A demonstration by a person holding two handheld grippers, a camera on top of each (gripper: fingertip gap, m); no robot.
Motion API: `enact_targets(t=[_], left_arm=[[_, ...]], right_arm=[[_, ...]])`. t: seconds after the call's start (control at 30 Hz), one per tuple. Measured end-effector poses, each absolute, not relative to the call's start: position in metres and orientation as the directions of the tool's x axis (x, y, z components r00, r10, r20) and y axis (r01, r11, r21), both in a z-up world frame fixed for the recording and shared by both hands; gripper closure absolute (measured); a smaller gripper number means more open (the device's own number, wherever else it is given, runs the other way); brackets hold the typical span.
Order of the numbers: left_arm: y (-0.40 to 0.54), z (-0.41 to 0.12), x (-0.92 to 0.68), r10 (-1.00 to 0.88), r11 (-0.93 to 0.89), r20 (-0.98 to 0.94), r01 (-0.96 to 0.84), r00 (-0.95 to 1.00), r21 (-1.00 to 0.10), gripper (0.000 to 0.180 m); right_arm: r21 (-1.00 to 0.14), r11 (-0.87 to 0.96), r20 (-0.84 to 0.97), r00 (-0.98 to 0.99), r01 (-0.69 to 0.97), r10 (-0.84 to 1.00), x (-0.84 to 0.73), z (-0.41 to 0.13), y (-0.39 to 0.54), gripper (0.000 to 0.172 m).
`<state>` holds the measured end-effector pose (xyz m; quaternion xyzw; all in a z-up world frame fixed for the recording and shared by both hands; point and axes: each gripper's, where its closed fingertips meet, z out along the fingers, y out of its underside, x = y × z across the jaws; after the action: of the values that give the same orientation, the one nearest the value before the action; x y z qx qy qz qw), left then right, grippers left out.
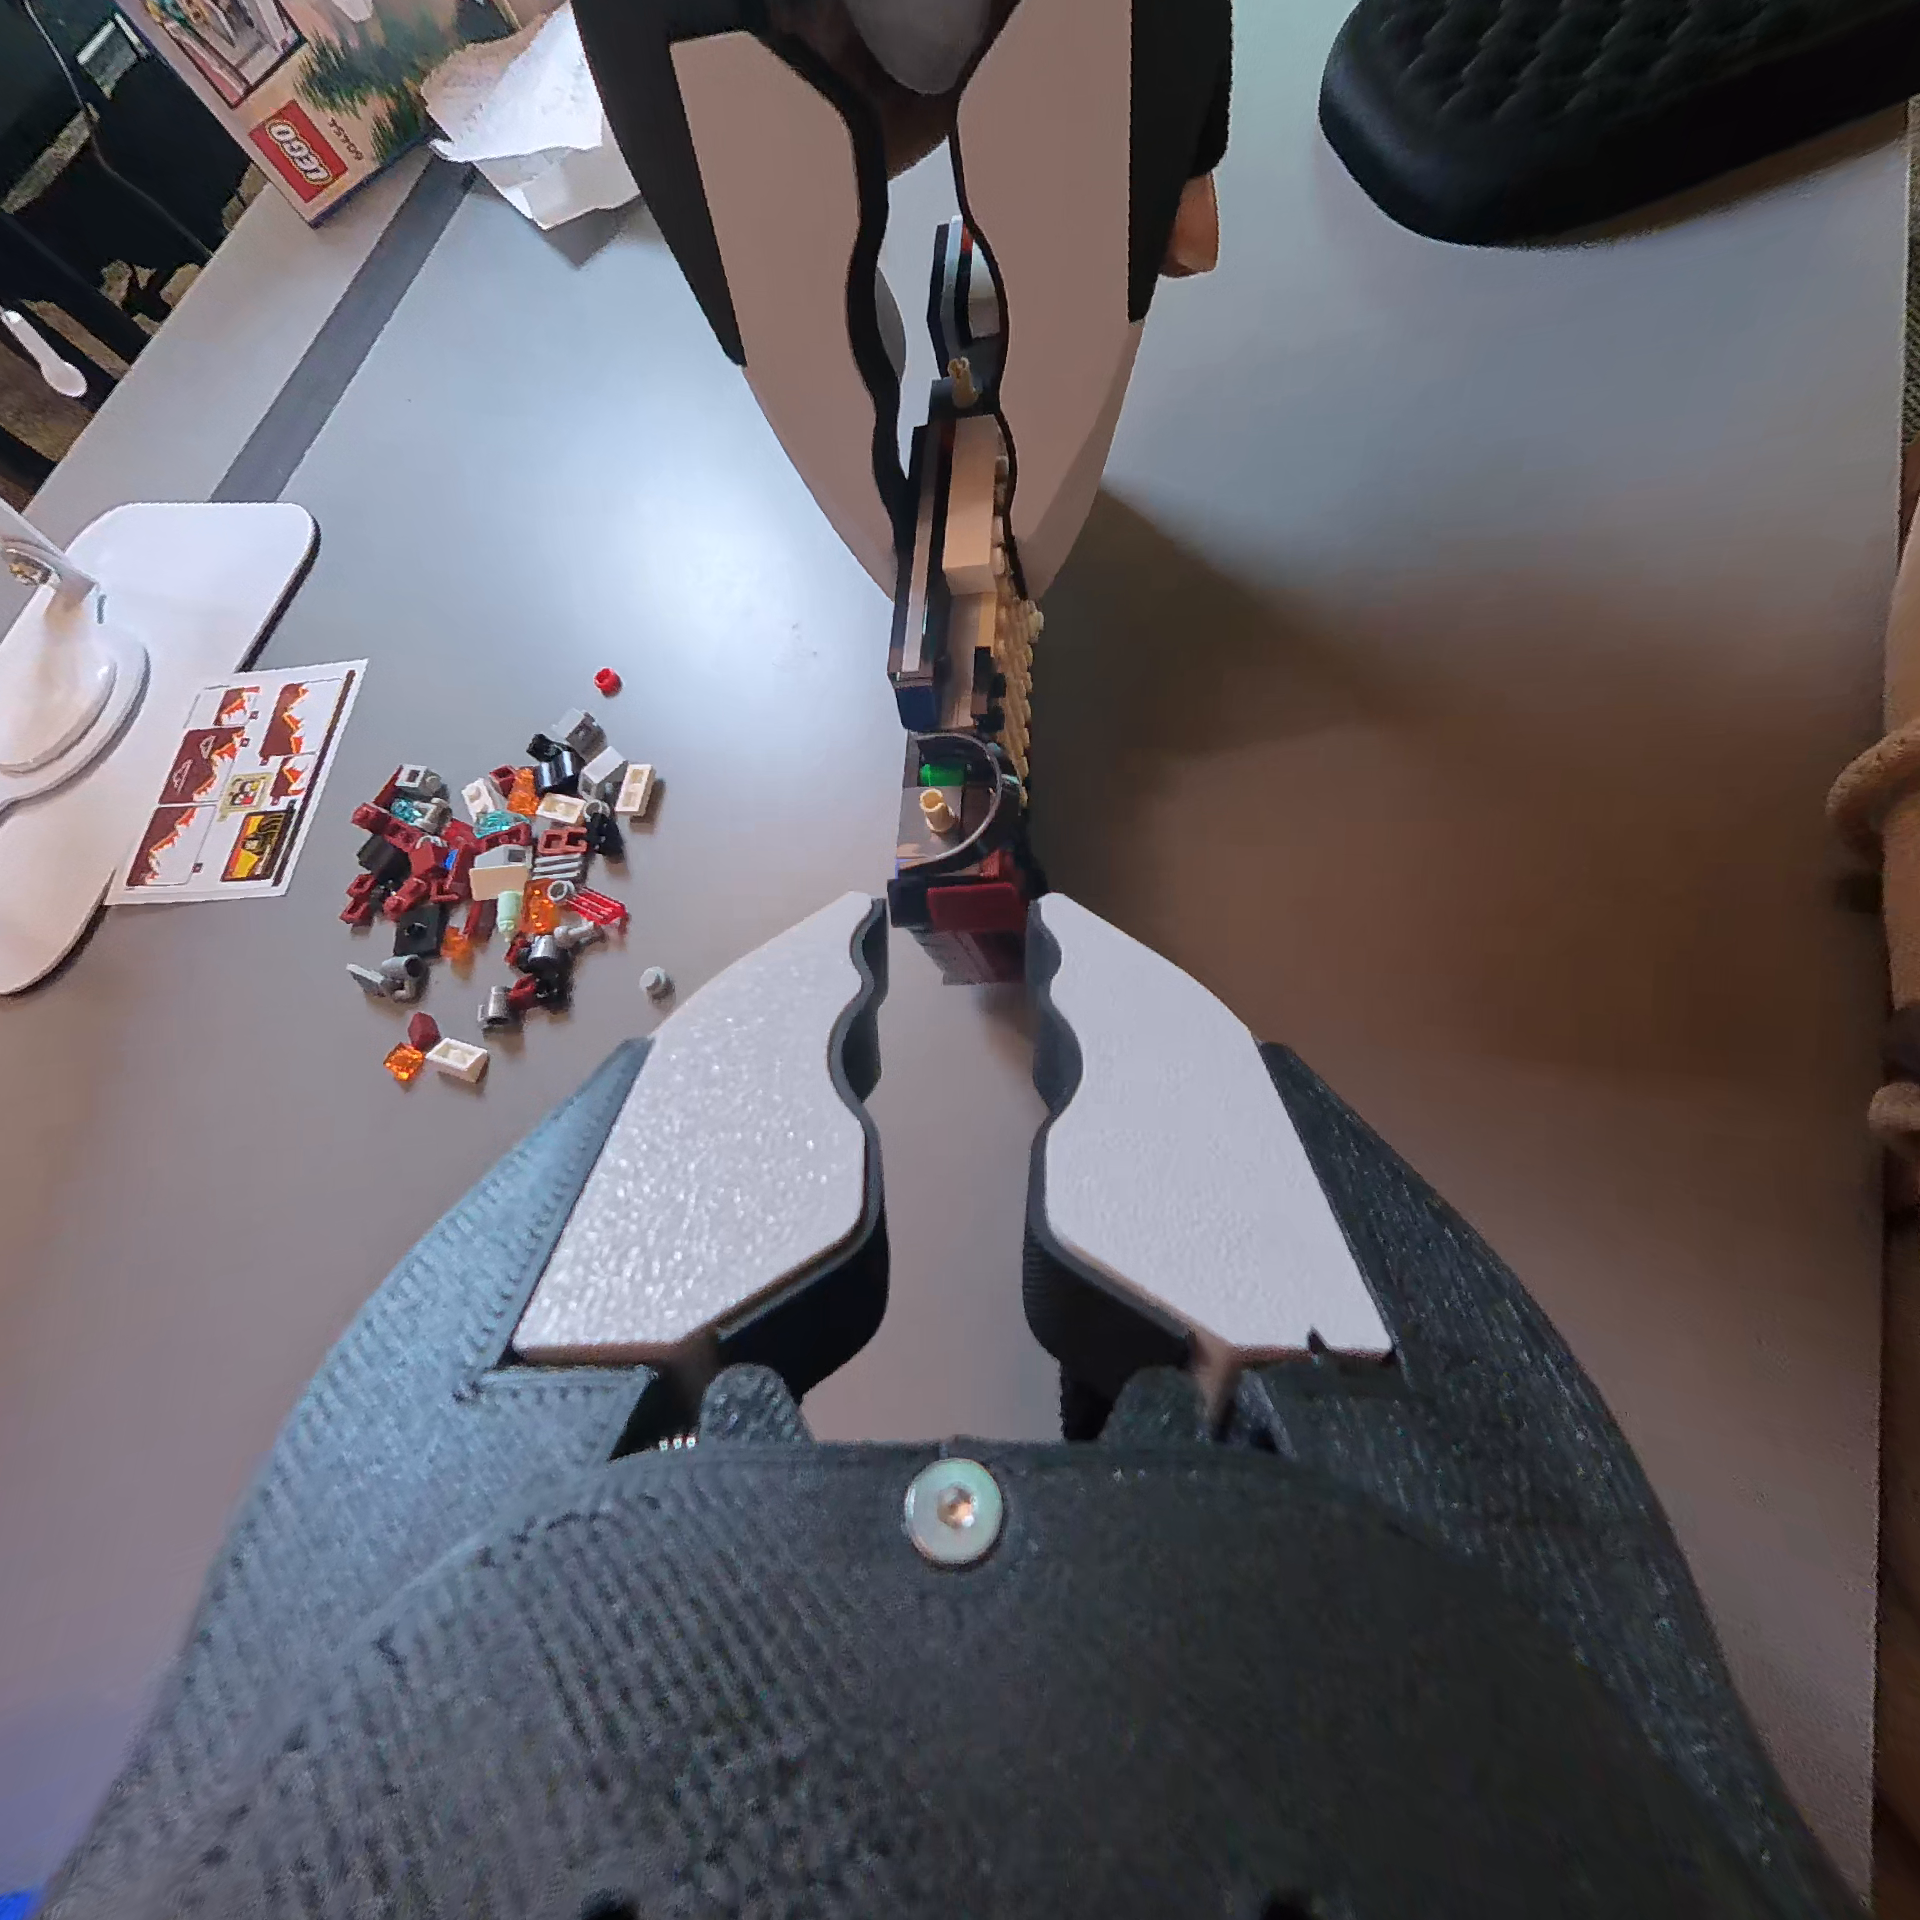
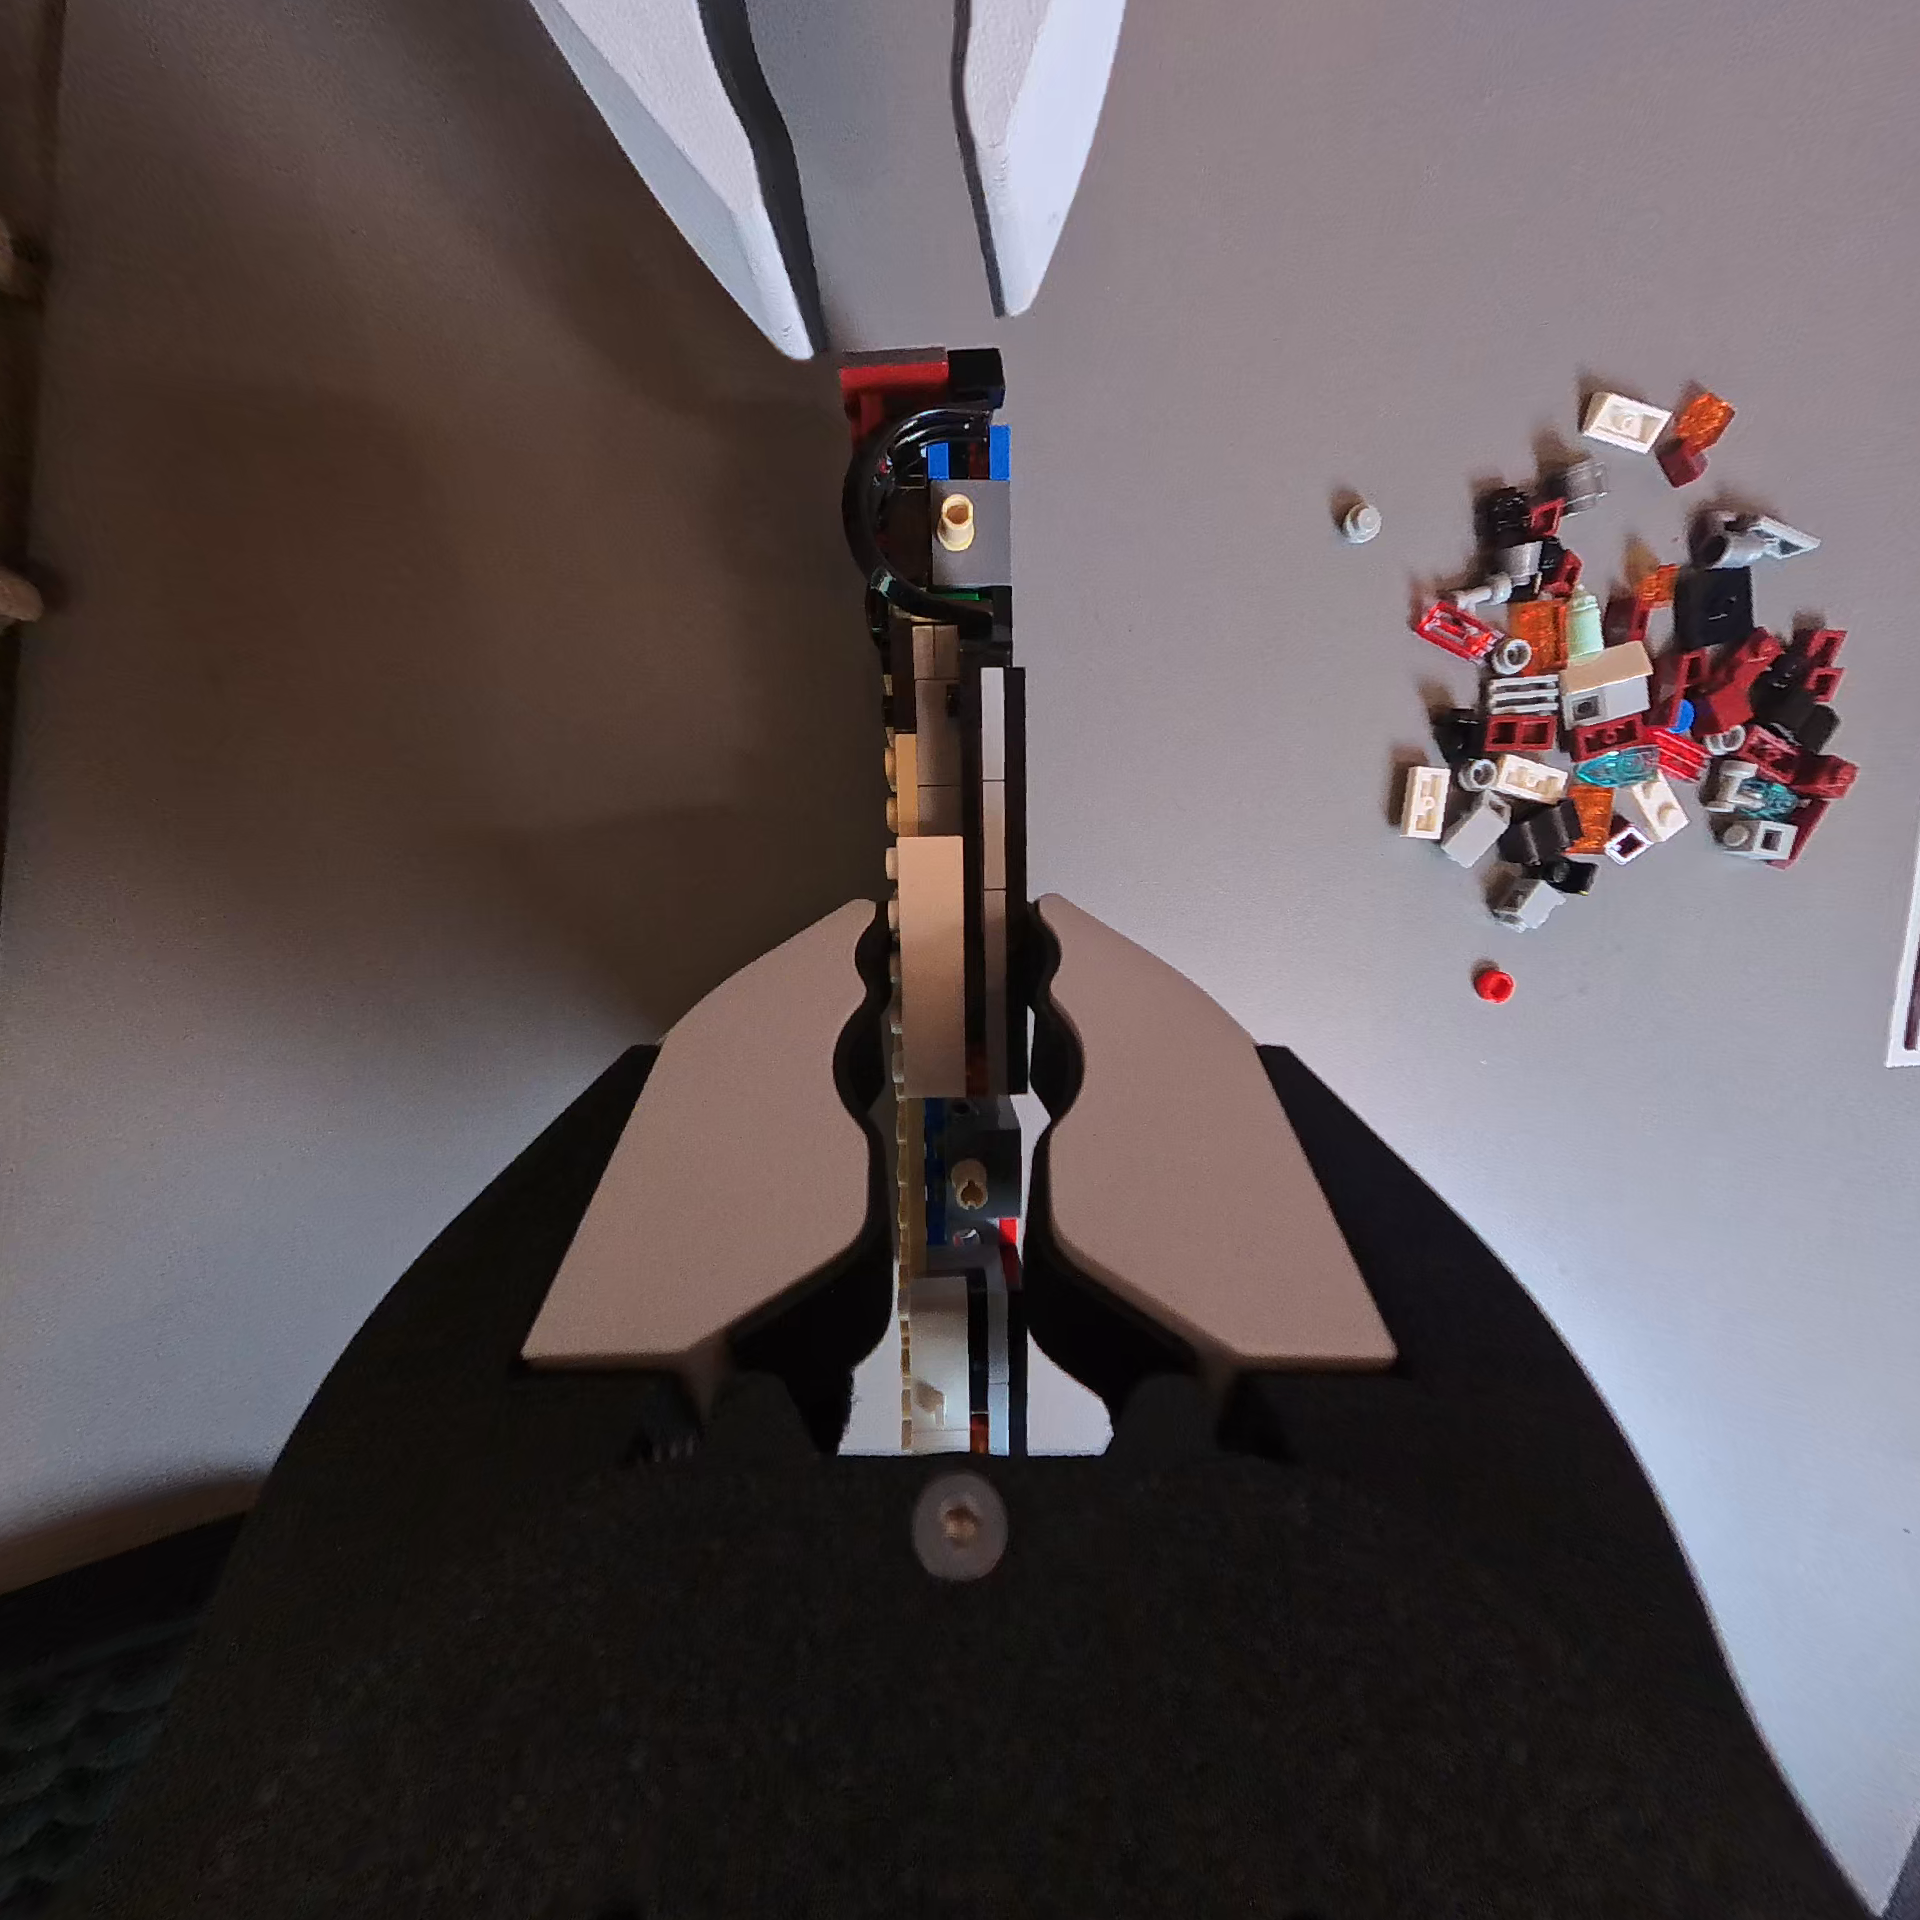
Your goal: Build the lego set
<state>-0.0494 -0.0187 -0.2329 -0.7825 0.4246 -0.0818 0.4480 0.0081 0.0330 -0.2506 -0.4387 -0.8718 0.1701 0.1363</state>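
Two hand-held grippers meet end to end over a grey table (image 1: 1455, 727), with 1 long, narrow brick assembly (image 2: 930, 935) lying between them. The right gripper (image 2: 956, 904) has the assembly clamped: its 2 pads press on the opposite long sides, tan studs against 1 pad and a black strip against the other, and the model runs back deep between the fingers. The left gripper (image 1: 961, 904) stands part open and holds nothing. The assembly's dark red and black end (image 1: 971, 925) sits at its fingertips, with a clear strip of table showing between that end and the left-hand pad; whether the other pad touches it cannot be told. In the right wrist view the left gripper's 2 fingertips (image 2: 795, 332) stop just short of that same end, spread wider than the model. A heap of loose bricks (image 1: 499, 862) in dark red, white, grey, black and clear orange lies well apart to the side, with 1 small red round stud (image 1: 608, 681) stray from it and a sticker sheet (image 1: 244, 790) beyond. A white stand base (image 1: 156, 582), a printed box (image 1: 312, 114) and crumpled paper (image 1: 530, 125) lie farther off.
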Motion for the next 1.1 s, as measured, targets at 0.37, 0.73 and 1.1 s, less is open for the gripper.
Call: enact_targets(t=[0.37, 0.73, 1.1], left_arm=[[-0.0214, -0.2345, -0.0467, -0.736, -0.207, -0.28, -0.598, 0.617, -0.775, 0.176], [-0.0179, -0.2325, -0.0475, -0.734, -0.205, -0.269, -0.581, 0.623, -0.788, 0.177], [-0.0172, -0.228, -0.0482, -0.734, -0.217, -0.217, -0.525, 0.643, -0.823, 0.169]], right_arm=[[-0.418, 0.553, 0.079, -0.578, 0.72, 0.812, 0.0066, -0.2505, 0.0329, 0.148], [-0.421, 0.559, 0.075, -0.587, 0.714, 0.806, 0.0065, -0.2506, 0.0325, 0.148], [-0.423, 0.56, 0.073, -0.589, 0.712, 0.805, 0.0061, -0.2506, 0.0331, 0.148]])
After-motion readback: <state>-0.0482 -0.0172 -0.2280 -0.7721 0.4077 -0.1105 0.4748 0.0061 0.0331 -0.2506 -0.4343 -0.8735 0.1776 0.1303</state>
